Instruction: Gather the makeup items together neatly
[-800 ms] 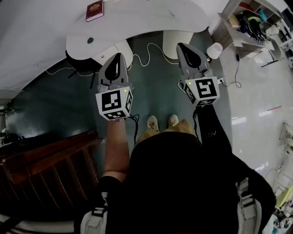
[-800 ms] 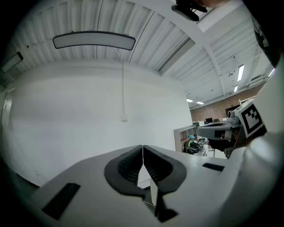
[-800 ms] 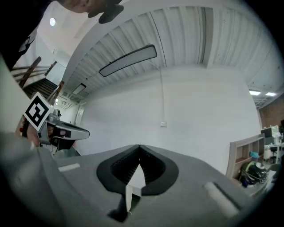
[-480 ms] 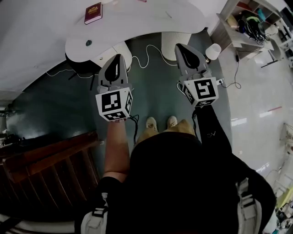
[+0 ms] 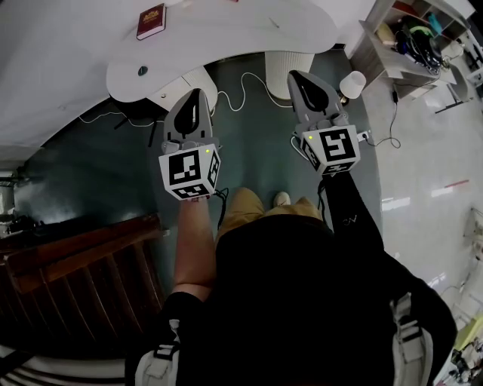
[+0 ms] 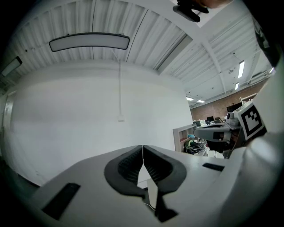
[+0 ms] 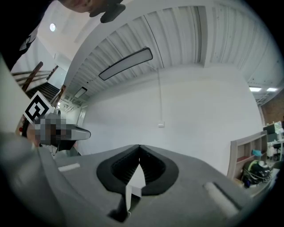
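Grey plastic left gripper (image 5: 198,94) and right gripper (image 5: 298,78) are both closed on nothing, held before the white curved desk (image 5: 226,38). Beyond them lies a dark red book (image 5: 151,20); no makeup items show, so gathering seems unstarted.

No readable text, gold print on red book (image 5: 152,20) too small, sleeve (image 5: 349,221) logo illegible

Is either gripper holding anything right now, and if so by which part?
Nothing is held. The left gripper and the right gripper are both shut, jaws meeting with nothing between them.
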`<state>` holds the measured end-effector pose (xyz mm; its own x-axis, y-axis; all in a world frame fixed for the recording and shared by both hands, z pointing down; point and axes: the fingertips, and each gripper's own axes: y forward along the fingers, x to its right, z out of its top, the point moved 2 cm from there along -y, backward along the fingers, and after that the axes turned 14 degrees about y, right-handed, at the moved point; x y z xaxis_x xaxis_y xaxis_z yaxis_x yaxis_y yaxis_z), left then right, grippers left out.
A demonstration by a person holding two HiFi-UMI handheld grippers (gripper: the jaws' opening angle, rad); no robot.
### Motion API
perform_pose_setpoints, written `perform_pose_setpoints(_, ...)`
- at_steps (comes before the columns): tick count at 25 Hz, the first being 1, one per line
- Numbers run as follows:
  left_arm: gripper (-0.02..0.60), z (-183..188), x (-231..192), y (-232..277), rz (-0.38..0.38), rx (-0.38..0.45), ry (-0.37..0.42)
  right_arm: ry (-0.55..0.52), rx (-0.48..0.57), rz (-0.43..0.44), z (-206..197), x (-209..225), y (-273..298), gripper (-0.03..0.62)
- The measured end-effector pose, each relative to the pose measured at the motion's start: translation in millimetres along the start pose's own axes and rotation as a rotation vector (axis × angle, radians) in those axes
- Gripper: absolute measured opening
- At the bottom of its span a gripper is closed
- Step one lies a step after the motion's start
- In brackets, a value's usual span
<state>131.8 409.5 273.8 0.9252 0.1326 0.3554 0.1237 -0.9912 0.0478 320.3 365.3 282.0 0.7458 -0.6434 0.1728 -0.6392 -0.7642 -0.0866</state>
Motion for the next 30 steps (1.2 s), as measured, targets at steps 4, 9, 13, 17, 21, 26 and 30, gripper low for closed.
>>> perform_pose_setpoints(4, 0.011, -1, -2, 16, 0.002, -0.007, 0.012, 0.003, 0.004, 0.009, 2, 11, 13, 0.005)
perform_pose_setpoints(9, 0.011, -9, -18, 55, 0.003, -0.009, 0.029, 0.000, 0.002, 0.018, -4, 29, 55, 0.005)
perform_pose_setpoints(13, 0.011, -25, -49, 101, 0.005, -0.002, 0.055, -0.006, -0.002, 0.010, -15, 44, 110, 0.005)
perform_pose_setpoints(17, 0.011, -35, -87, 172, -0.022, 0.020, 0.076, -0.030, -0.001, -0.008, -17, 63, 185, 0.005)
perform_pose_setpoints(21, 0.011, -35, -130, 245, -0.061, 0.046, 0.086, -0.028, 0.015, -0.036, -10, 79, 264, 0.005)
perform_pose_setpoints(26, 0.011, -41, -180, 317, -0.104, 0.058, 0.086, -0.036, 0.021, -0.074, -3, 93, 345, 0.005)
perform_pose_setpoints(30, 0.011, -48, -205, 354, -0.117, 0.065, 0.091, -0.036, 0.018, -0.101, -5, 106, 382, 0.005)
